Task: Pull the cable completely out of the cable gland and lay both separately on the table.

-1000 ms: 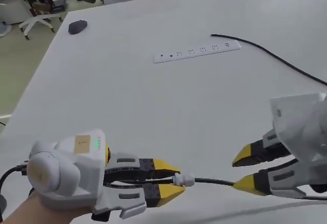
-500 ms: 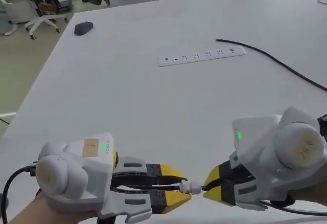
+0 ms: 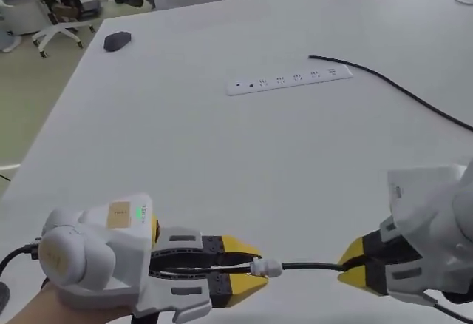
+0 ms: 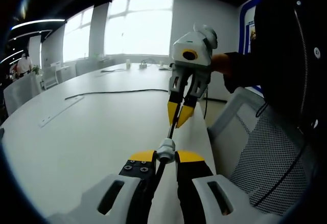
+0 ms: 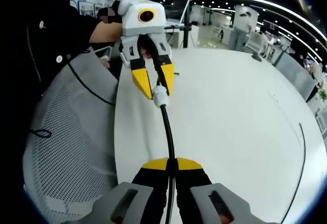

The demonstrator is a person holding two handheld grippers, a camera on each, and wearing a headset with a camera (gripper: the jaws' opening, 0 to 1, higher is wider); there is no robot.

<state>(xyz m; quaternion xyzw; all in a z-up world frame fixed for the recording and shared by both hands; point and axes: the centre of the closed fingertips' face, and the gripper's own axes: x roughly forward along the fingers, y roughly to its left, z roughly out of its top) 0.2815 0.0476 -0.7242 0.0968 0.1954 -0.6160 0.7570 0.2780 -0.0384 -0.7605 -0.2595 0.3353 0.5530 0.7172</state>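
At the near edge of the white bench [image 3: 222, 169], the left gripper [image 3: 250, 267] points rightward. Its yellow-tipped fingers [image 3: 238, 246] are drawn narrow onto the white cable gland [image 3: 266, 268], which juts just past the tips. In the left gripper view the gland sits squarely between the two tips. From the front of the gland the black cable [image 3: 310, 267] runs straight, held above the bench, to the right gripper [image 3: 353, 271]. That gripper's fingers are closed tight on the cable, and in the right gripper view the strand passes between the yellow tips. The two grippers face each other tip to tip, near but apart, with a bare length of cable between them. A thin dark strand continues back from the gland between the left fingers; how far it reaches cannot be told. Beyond, at mid-bench, a white power strip [image 3: 290, 80] lies flat. A black cord [image 3: 403, 95] starts just beside its right end and runs toward the right edge. Farther off to the left, near the bench's far corner, rests a dark mouse [image 3: 117, 41]. Past the bench, office chairs [image 3: 52, 13] stand on the floor.
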